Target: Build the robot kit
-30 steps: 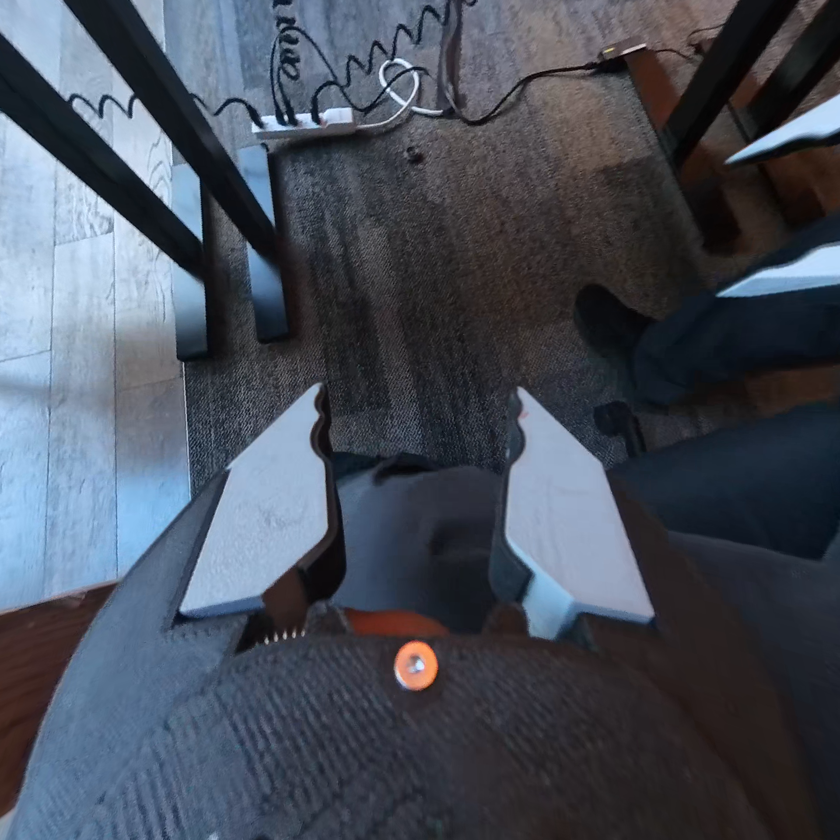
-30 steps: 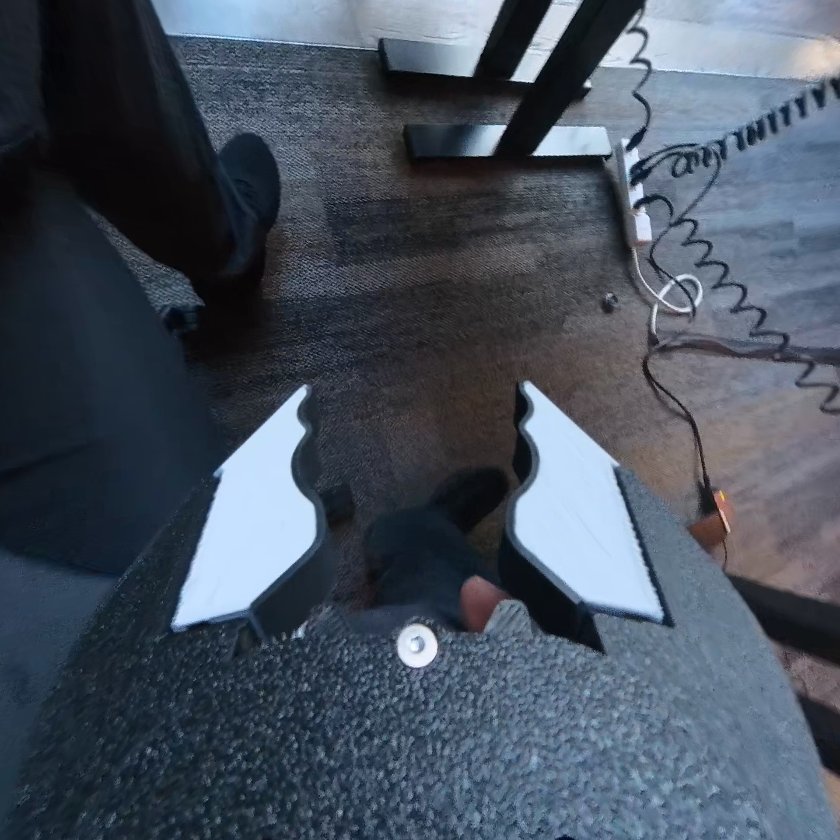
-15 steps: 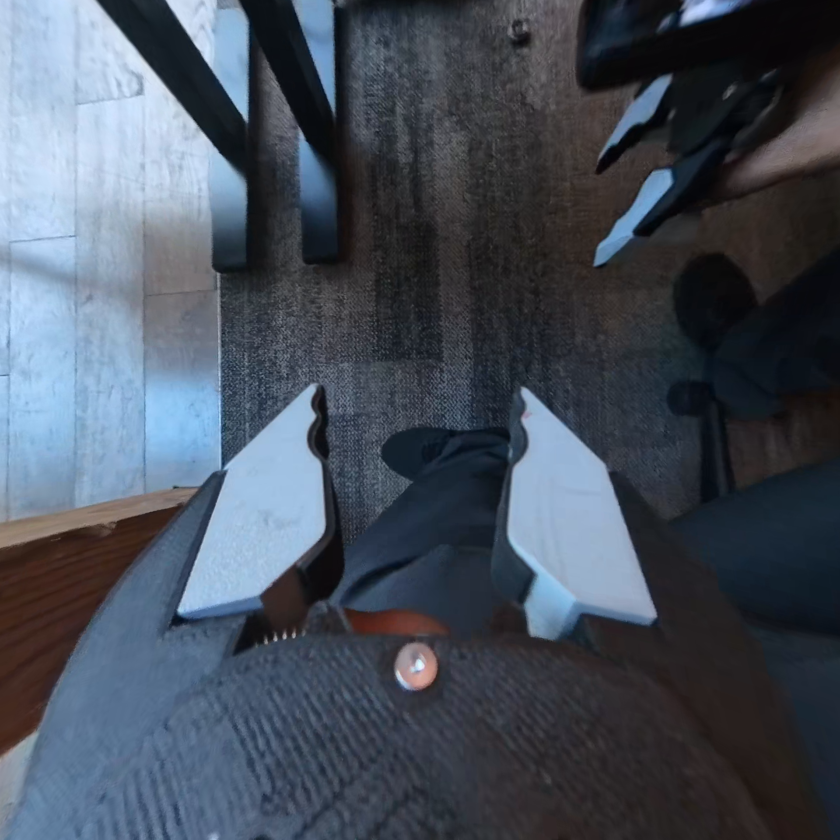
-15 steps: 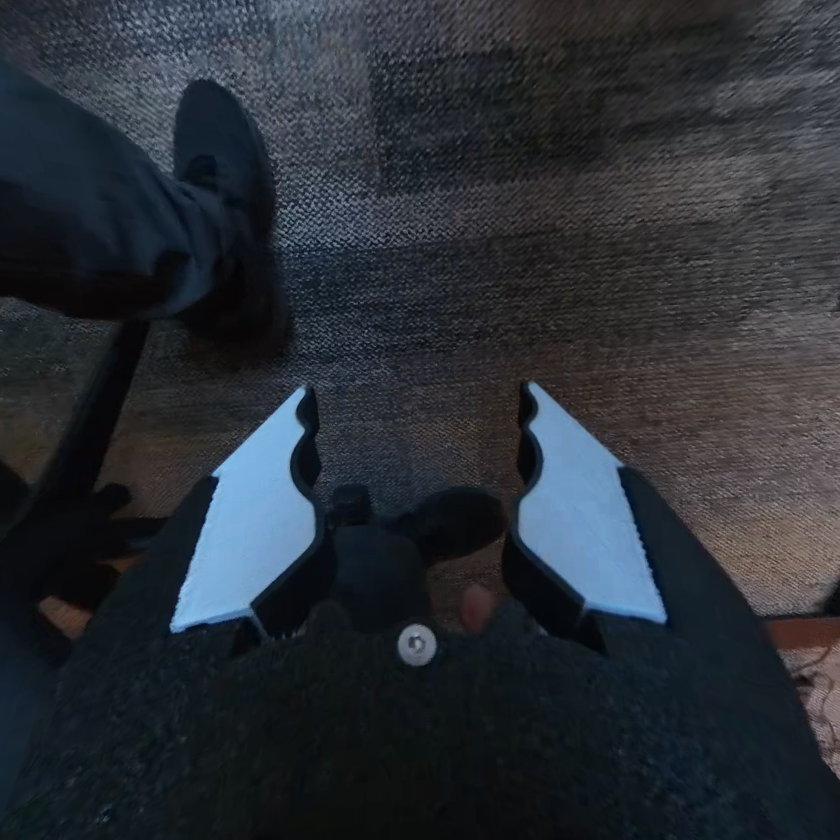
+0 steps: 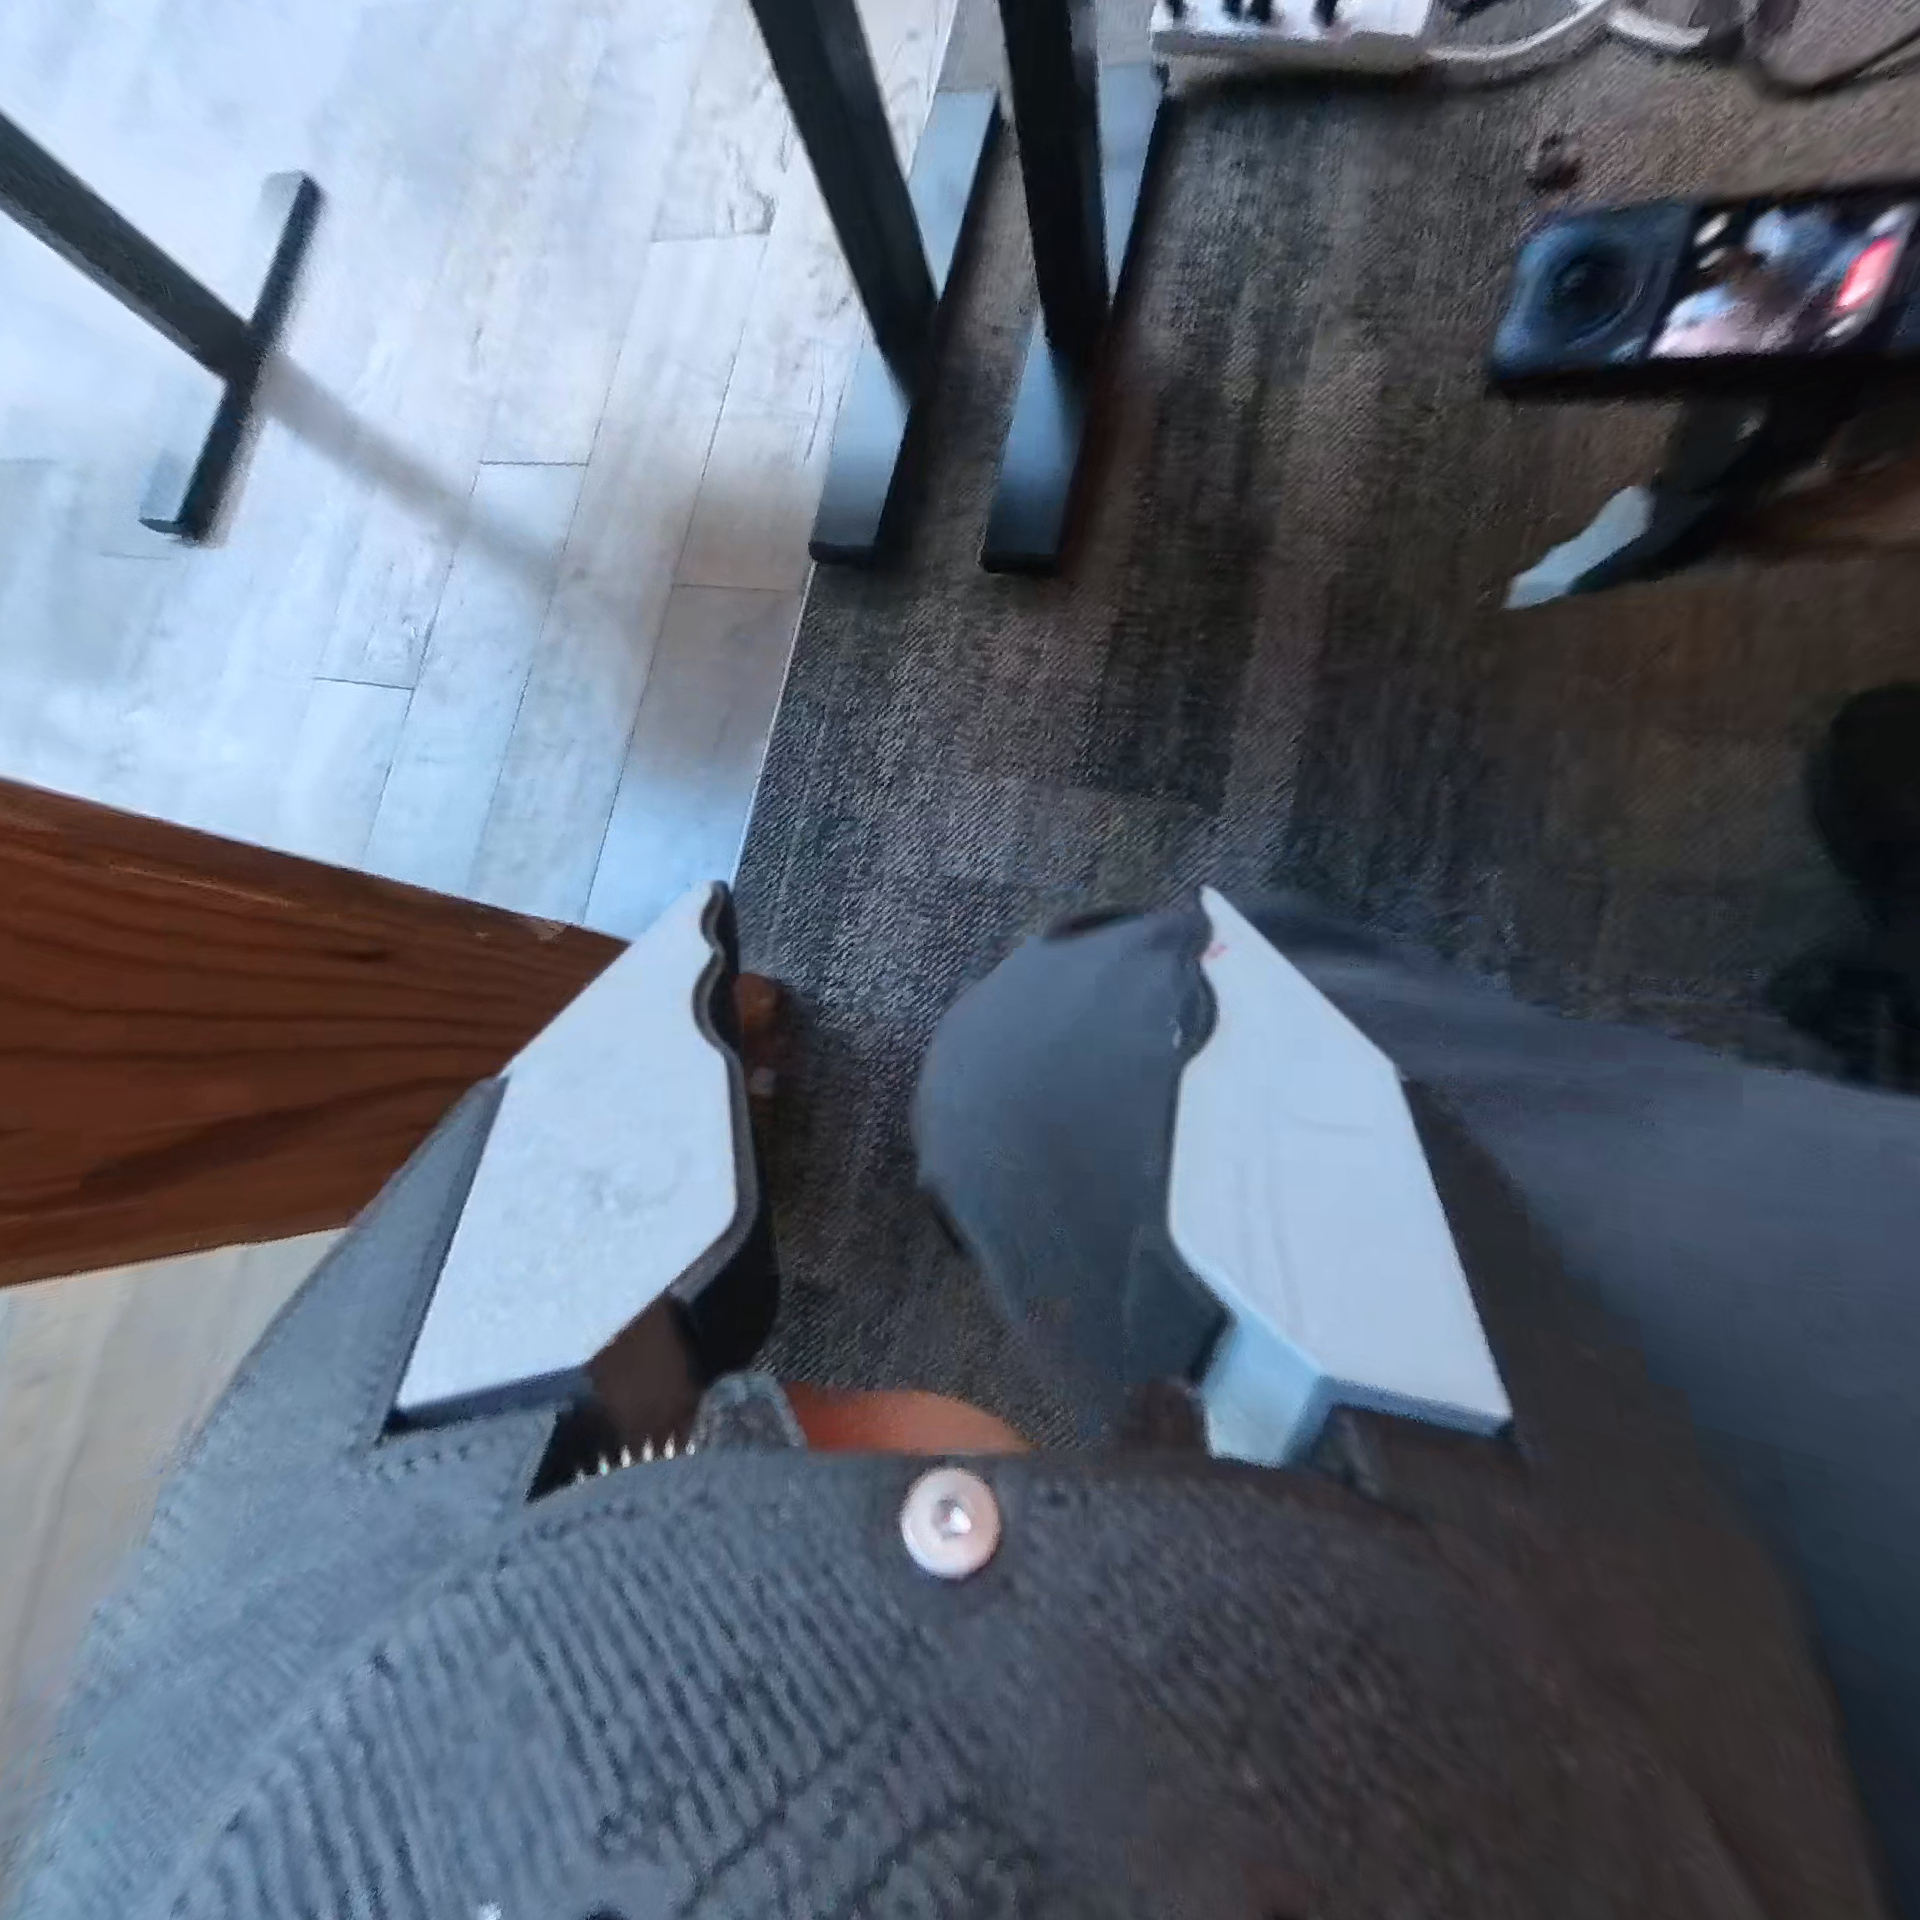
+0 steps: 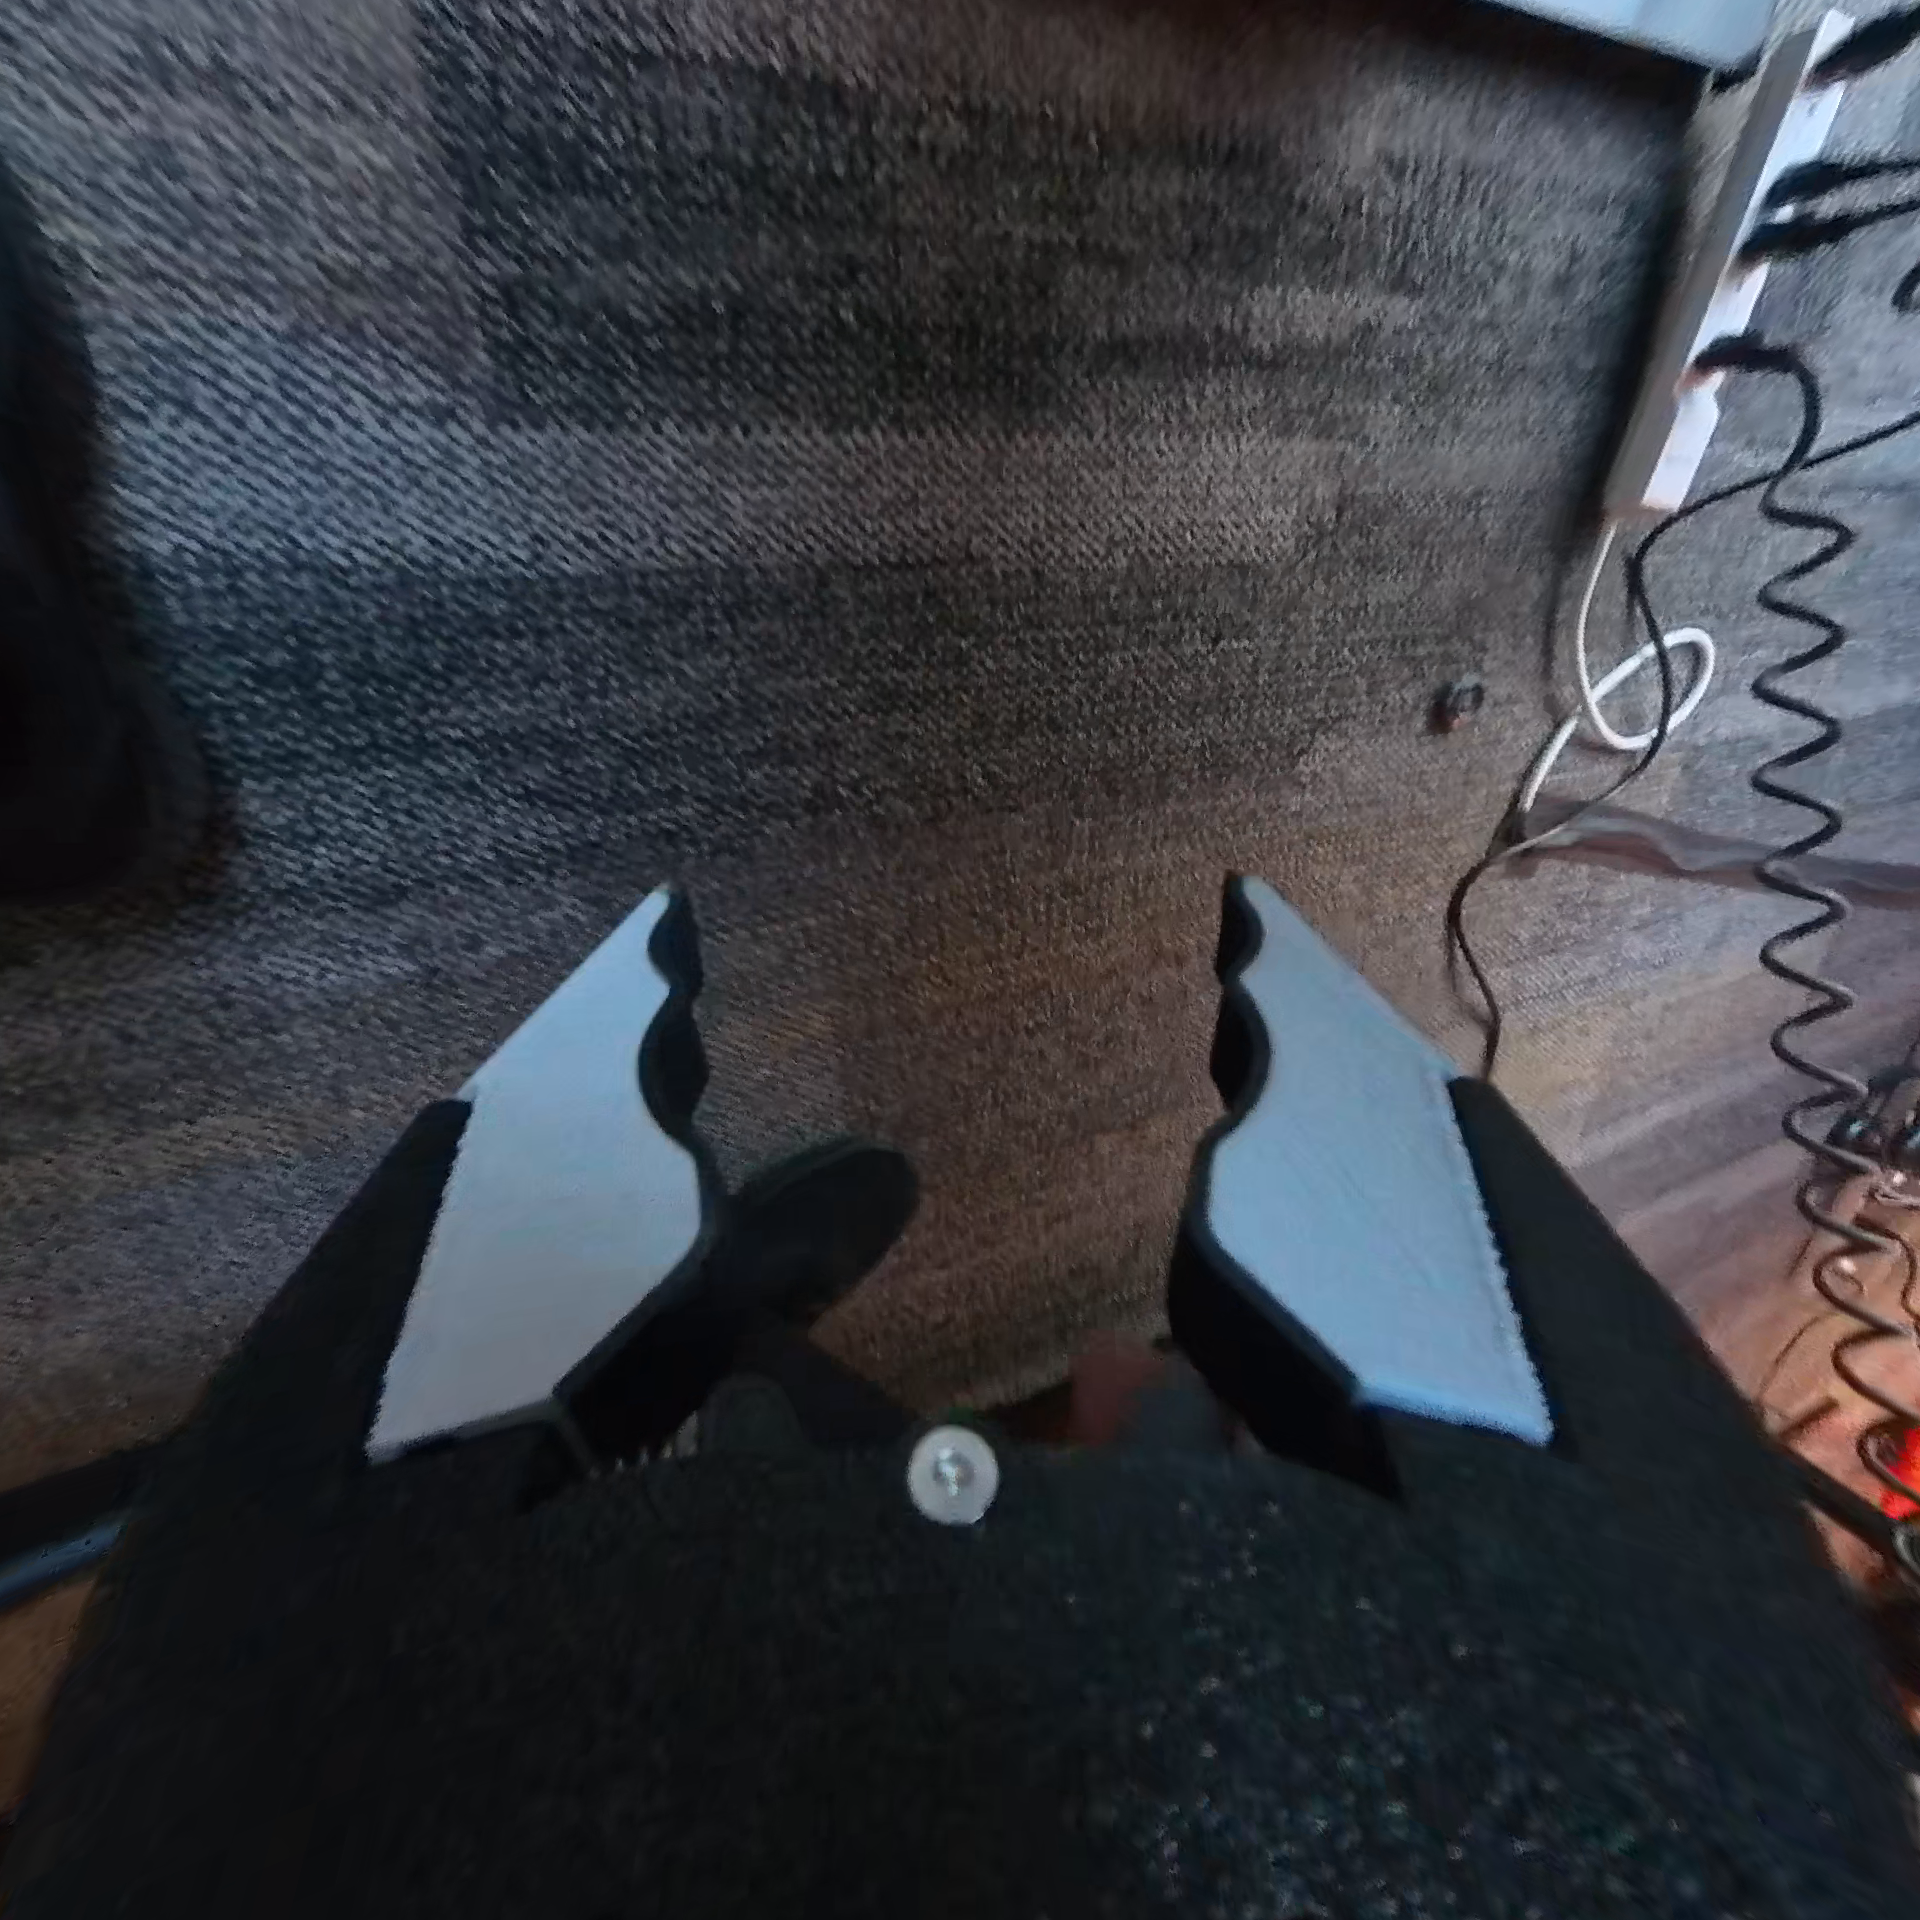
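Jaws of left gripper (image 5: 961, 920) and right gripper (image 6: 951, 894) spread, empty, above carpet (image 6: 935, 468).

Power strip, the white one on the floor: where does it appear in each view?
Left wrist view: power strip at the top edge, right of centre.
Right wrist view: power strip at upper right, running steeply, cables plugged in.
Shared landmark: small dark object lying near it.

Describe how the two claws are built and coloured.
Both claws match. The left claw has a textured dark grey body, two pale grey pointed fingers with wavy black inner edges, and a silver centre screw. The right claw looks the same, its body blacker.
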`<act>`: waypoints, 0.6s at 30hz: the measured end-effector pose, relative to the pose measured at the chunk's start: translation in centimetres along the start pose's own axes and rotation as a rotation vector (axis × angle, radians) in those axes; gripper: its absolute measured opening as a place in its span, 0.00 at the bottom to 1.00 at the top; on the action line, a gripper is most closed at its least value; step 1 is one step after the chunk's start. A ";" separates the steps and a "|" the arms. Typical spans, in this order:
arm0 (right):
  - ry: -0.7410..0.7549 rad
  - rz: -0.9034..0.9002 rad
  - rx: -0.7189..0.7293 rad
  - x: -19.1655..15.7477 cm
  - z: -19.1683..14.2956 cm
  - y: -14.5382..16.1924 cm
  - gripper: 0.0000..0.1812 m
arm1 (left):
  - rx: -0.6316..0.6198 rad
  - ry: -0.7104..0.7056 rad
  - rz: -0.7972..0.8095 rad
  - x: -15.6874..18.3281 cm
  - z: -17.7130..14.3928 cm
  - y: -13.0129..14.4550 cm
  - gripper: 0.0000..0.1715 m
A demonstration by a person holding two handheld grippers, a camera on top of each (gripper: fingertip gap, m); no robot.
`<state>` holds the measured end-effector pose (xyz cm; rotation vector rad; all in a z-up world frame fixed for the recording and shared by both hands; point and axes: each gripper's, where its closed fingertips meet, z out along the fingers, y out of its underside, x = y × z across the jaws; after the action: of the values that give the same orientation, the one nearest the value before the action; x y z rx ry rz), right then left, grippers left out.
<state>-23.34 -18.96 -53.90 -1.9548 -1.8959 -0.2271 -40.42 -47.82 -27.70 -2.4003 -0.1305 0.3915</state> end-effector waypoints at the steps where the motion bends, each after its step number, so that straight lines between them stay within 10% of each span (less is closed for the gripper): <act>1: 0.000 0.009 0.027 -0.5 -0.4 -0.5 0.55 | 0.006 0.007 0.002 0.6 -0.1 -0.3 0.49; 7: -0.007 0.173 0.179 -1.7 -5.2 -1.9 0.61 | -0.030 -0.131 0.086 2.0 0.2 -1.0 0.53; 18: -0.085 0.291 0.360 -5.8 -14.8 4.4 0.67 | -0.058 -0.200 0.067 9.3 -2.8 2.2 0.58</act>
<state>-16.94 -30.08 -43.54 -1.9754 -1.5424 0.2666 -30.70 -49.34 -29.43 -2.4231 -0.1537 0.6679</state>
